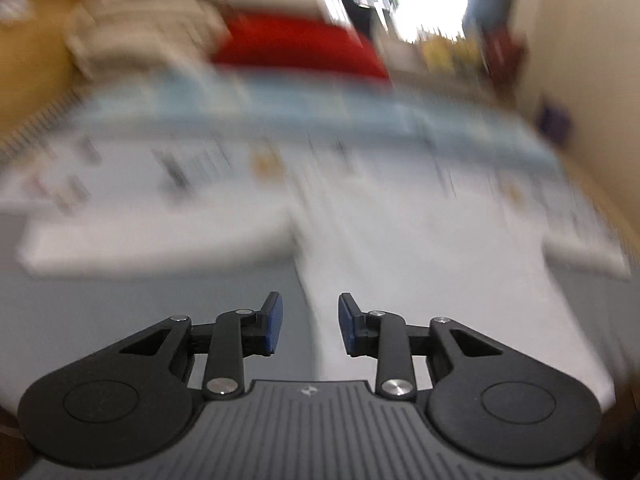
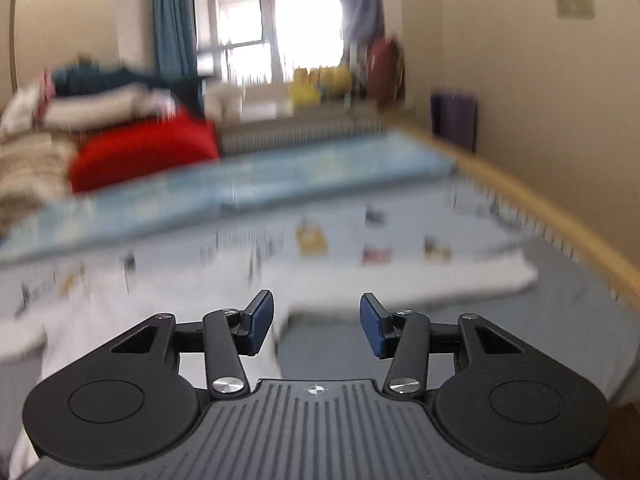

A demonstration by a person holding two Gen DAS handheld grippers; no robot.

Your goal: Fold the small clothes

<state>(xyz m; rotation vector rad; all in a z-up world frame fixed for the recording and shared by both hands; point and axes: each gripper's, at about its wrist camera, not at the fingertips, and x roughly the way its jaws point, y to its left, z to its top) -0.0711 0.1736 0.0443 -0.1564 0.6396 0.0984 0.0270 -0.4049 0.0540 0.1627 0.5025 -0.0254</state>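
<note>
Claws first: my left claw and right claw both gape, gripping nothing, above the white garment spread on the grey bed. Only my right view shows the window clearly; left's blurry.

Your left gripper and right gripper: matte black linkage arms, blue finger pads, silver pivot screws, ribbed grey housing with a small crosshair mark.
</note>
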